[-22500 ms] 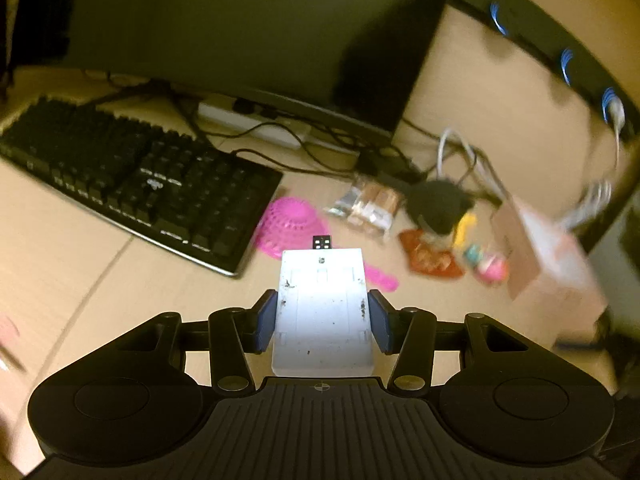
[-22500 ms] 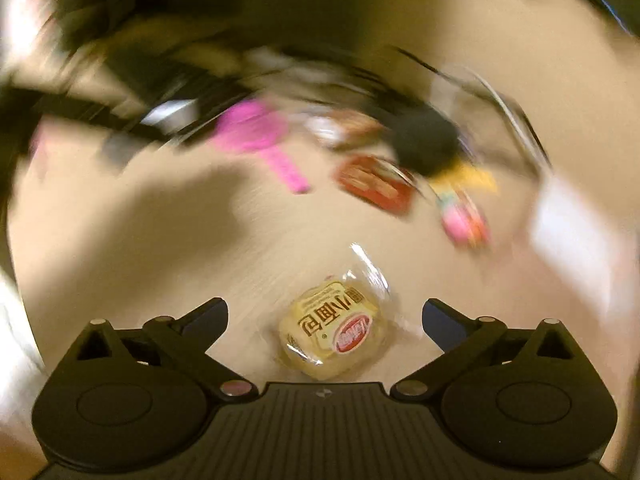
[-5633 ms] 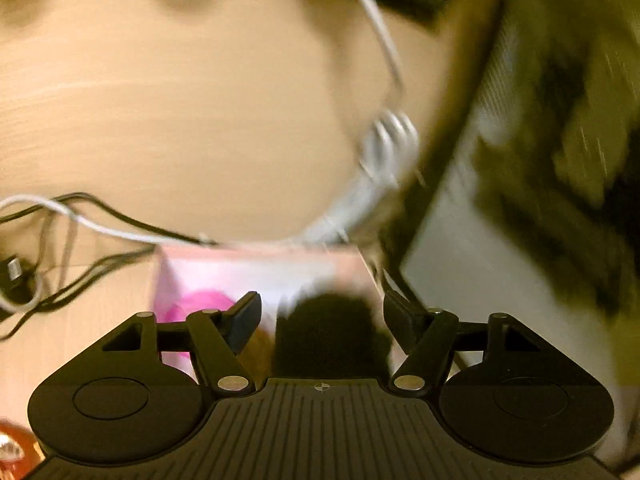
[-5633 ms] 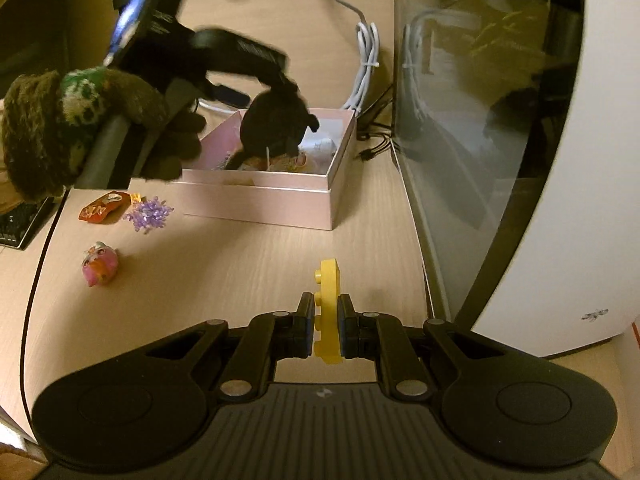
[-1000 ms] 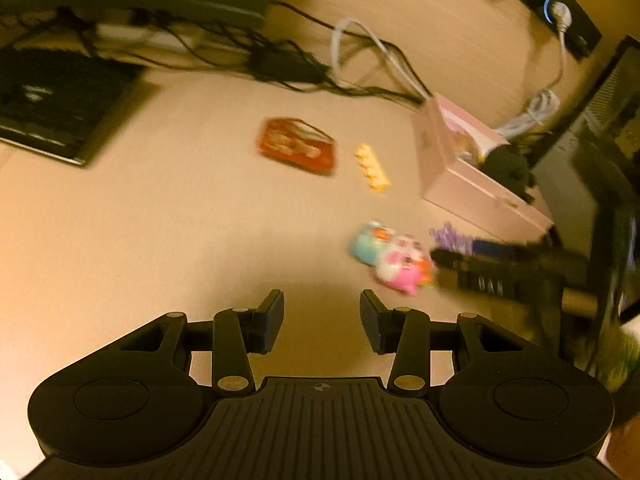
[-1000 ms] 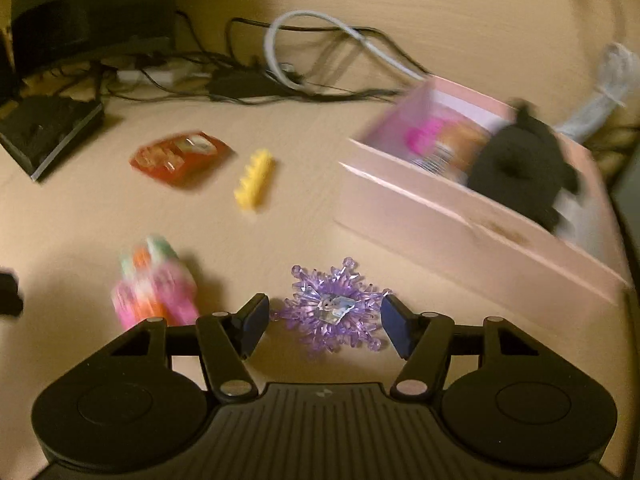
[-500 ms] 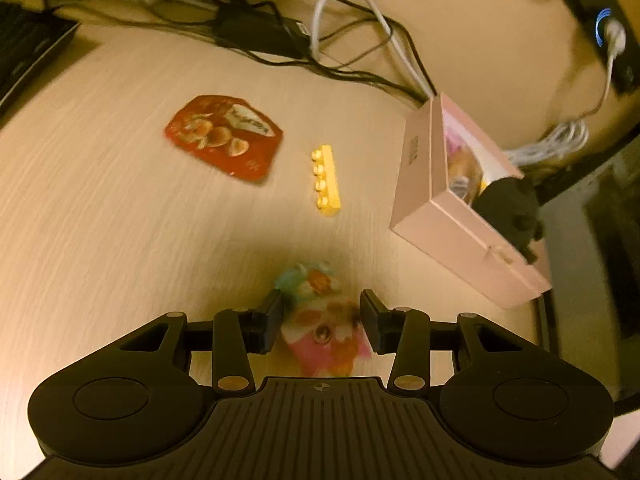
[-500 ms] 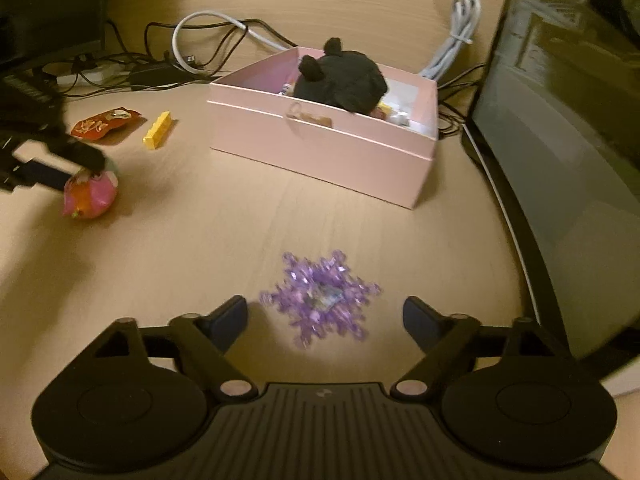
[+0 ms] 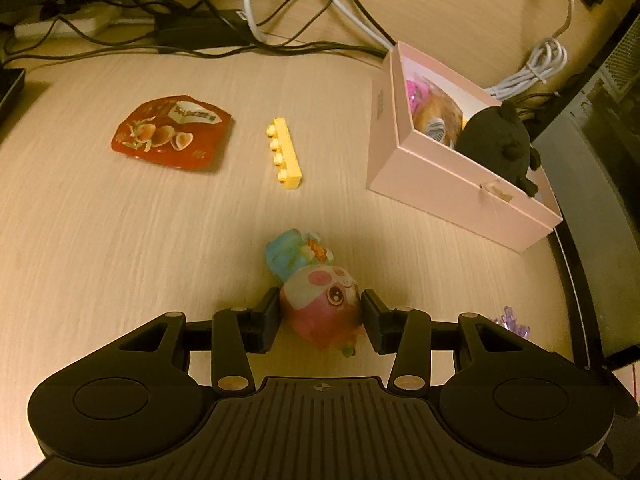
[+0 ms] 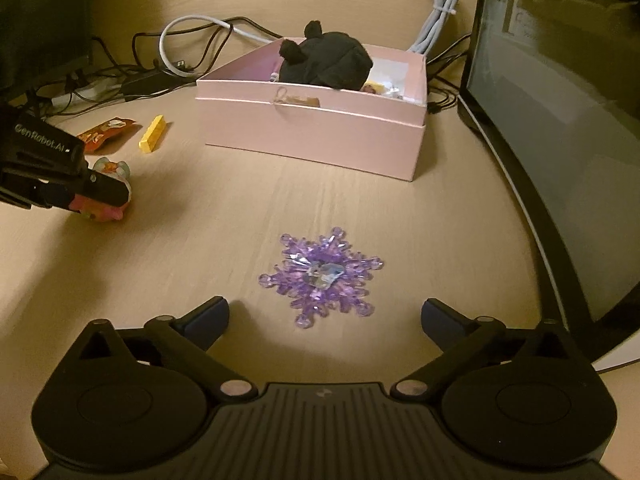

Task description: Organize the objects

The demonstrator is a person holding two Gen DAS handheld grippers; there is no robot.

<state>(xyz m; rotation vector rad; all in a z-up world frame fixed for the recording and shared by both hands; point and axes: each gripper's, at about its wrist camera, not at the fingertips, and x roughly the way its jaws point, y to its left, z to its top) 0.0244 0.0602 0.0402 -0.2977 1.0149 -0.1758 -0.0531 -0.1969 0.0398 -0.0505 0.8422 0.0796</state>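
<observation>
Between the left gripper's (image 9: 321, 322) pads sat the pink figurine (image 9: 320, 307) on the desk (image 9: 100, 240), both pads touching its sides. Ahead of the right gripper (image 10: 325, 316), whose jaws had just been opening wide and held nothing, lay the purple snowflake (image 10: 322, 276). Pink box (image 10: 316, 132) stood beyond.

The black plush toy (image 10: 326, 62) hides most of the pink box's (image 10: 312, 130) contents, too small to identify.

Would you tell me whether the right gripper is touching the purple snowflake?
Apart: the right wrist view shows the right gripper open wide, bare desk separating both fingertips from the purple snowflake.
</observation>
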